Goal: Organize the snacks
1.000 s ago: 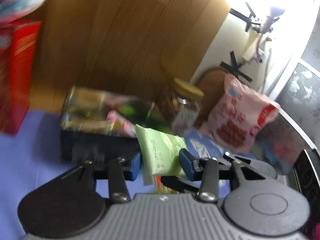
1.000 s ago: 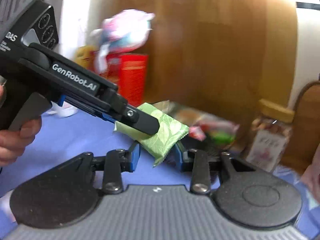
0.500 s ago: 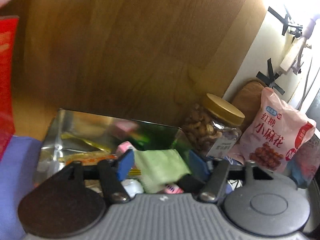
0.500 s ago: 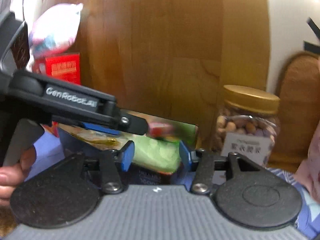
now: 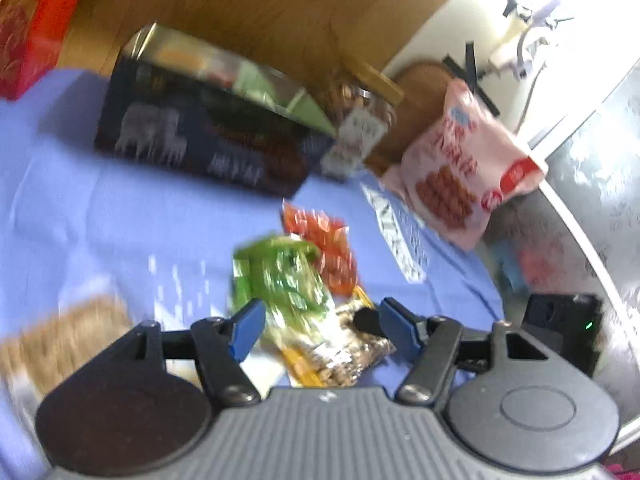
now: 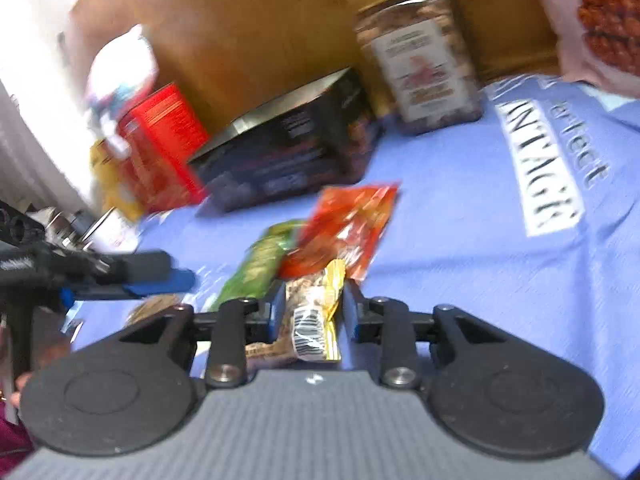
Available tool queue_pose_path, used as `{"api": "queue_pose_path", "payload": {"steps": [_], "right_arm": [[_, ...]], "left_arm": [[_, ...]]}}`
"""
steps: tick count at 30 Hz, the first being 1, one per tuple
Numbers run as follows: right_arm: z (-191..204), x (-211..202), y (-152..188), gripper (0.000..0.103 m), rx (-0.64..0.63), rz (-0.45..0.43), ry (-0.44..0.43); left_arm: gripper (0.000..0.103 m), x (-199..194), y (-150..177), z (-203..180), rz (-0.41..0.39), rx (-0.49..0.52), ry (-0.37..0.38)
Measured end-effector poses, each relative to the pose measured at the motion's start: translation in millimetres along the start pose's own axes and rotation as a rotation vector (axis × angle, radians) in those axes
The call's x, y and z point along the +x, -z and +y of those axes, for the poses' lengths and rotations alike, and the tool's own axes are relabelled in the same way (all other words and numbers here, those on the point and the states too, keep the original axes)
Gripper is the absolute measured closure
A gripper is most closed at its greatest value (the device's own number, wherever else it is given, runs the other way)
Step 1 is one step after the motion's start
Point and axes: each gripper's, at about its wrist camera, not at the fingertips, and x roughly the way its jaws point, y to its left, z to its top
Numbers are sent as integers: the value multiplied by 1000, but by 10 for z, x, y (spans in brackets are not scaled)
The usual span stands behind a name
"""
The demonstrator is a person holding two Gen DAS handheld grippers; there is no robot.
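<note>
dark snack box (image 6: 288, 152) sitting at the back of the blue surface (image 6: 460, 240). right gripper (image 6: 308, 308), jaws just closing, pinching the yellow nut packet (image 6: 316, 312); slippery foil, prob sliding out. left gripper (image 5: 318, 326) hanging open over the green packet (image 5: 280, 276).

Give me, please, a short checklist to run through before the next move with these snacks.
1. Right gripper grips yellow packet: jaws have just been closing, pads on both sides: ok.
2. Left gripper empty: jaws have just been opening, nothing pressed: ok.
3. Green packet clear of red packet: not ok, they overlap.
4. Dark box open on top: ok.
</note>
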Motion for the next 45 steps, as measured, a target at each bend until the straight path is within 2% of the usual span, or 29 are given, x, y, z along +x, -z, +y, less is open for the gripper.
{"api": "queue_pose_path", "payload": {"steps": [3,7,9,11,16,21,32,38,43,45], "right_arm": [[228,13,139,70,-67,4,-13],[406,-78,213,66,-144,-17,-1],[421,-133,266,50,-178,-16,-12],[413,-59,333,45,-232,2,-5],[468,-38,398,44,-299,-10,0],[529,-42,448,40,-336,-12,4],[650,-68,552,31,-404,-3,35],[734,-105,649,31,-458,-3,80],[812,-75,689,41,-508,-6,121],[830,-72,698,43,-477,-14,132]], "left_arm": [[39,-86,201,-31,-8,3,-24],[39,-248,373,-1,-15,-51,-8],[39,-300,439,23,-17,-69,-2],[36,-267,488,43,-4,-84,3],[36,-175,536,17,-41,-53,12],[38,-140,715,-11,-151,37,24],[36,-147,708,47,-151,22,63],[33,-140,714,51,-149,21,77],[33,-143,713,71,-154,9,100],[33,-145,719,65,-157,7,100]]}}
